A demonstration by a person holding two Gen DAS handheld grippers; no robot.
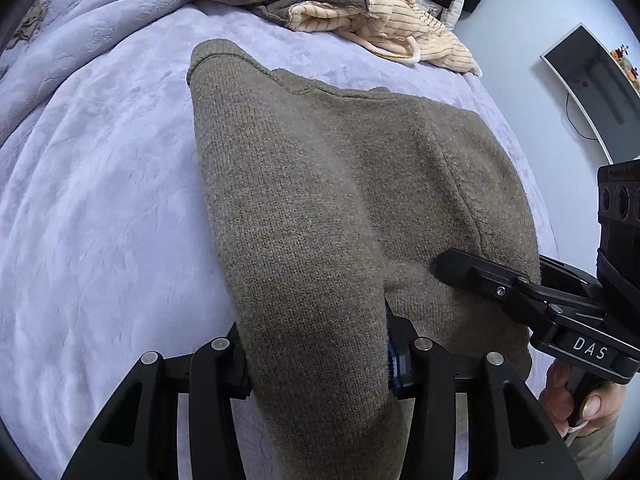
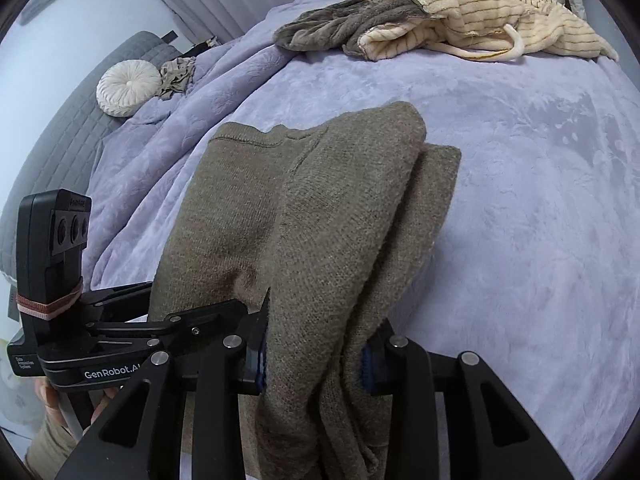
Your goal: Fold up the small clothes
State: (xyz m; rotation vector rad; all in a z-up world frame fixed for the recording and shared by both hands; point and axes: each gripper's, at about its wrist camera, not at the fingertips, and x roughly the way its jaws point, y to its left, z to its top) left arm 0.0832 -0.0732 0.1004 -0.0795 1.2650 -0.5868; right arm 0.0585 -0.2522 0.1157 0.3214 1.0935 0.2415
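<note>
1 olive sweater (image 1: 320,208) on bed (image 1: 100,200), L gripper (image 1: 320,364) & R gripper (image 2: 314,364) both clamped on it

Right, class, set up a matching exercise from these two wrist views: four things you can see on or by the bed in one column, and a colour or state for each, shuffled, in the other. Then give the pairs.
Things:
1. knit sweater
2. blanket
3. striped garment
4. round cushion

Descriptions:
A. white, pleated, lying by the grey headboard
B. lavender, spread over the bed
C. olive-brown, pinched by both the left gripper and right gripper
D. cream with thin dark lines, heaped at the far edge

Pairs: 1-C, 2-B, 3-D, 4-A
</note>
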